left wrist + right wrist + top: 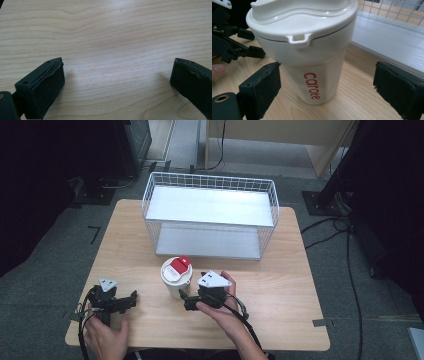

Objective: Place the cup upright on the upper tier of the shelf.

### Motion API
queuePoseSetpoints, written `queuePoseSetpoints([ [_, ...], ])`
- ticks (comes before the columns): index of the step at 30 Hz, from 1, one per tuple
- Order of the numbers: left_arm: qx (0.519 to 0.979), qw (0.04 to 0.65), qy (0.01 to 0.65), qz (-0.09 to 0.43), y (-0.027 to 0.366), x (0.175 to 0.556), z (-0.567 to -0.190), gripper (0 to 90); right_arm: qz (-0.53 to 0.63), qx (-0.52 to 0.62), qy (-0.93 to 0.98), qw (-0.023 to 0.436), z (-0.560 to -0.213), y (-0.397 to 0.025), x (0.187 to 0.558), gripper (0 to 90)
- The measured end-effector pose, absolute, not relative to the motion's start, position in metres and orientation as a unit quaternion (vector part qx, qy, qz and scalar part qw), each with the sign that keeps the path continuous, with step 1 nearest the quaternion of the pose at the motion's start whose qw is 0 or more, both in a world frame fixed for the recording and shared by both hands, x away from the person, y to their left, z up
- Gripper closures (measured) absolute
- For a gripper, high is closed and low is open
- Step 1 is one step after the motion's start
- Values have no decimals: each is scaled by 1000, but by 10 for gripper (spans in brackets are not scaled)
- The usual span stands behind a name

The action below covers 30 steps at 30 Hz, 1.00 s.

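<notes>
Pale wood grain covered the tabletop (pixel 280 285), where a white wire basket (pixel 210 215) stood at the back. Just before it, a smooth white cup (pixel 176 276) with a red-tabbed lid was set upright. The right gripper (pixel 327 87) was spread wide around the cup, one padded black jaw touching its wall. The left gripper (pixel 117 77) was held open and empty over bare wood.

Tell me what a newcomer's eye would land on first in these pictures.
First the white travel cup with its red lid flap, upright near the middle of the wooden table, just in front of the white wire basket shelf. Next the right hand-held gripper, open with its jaws either side of the cup. The left hand-held gripper is open over bare wood at the table's front left.
</notes>
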<state>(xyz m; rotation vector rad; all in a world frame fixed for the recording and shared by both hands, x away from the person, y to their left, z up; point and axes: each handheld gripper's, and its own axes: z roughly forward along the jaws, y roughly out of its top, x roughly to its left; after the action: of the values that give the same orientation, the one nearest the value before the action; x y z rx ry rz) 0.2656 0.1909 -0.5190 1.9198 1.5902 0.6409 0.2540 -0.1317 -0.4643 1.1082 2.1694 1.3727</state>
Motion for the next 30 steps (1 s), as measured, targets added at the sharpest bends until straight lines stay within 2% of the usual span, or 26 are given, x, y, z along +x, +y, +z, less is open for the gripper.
queuePoseSetpoints([
  [10, 716, 280, 593, 239, 191, 266, -519, 0, 513, 389, 749, 157, -475, -118, 259, 77],
  [18, 716, 280, 593, 239, 191, 266, -519, 0, 535, 390, 731, 164, -483, -107, 262, 78],
  [30, 716, 280, 593, 239, 191, 266, -519, 0, 565, 397, 689, 223, -499, -87, 263, 83],
])
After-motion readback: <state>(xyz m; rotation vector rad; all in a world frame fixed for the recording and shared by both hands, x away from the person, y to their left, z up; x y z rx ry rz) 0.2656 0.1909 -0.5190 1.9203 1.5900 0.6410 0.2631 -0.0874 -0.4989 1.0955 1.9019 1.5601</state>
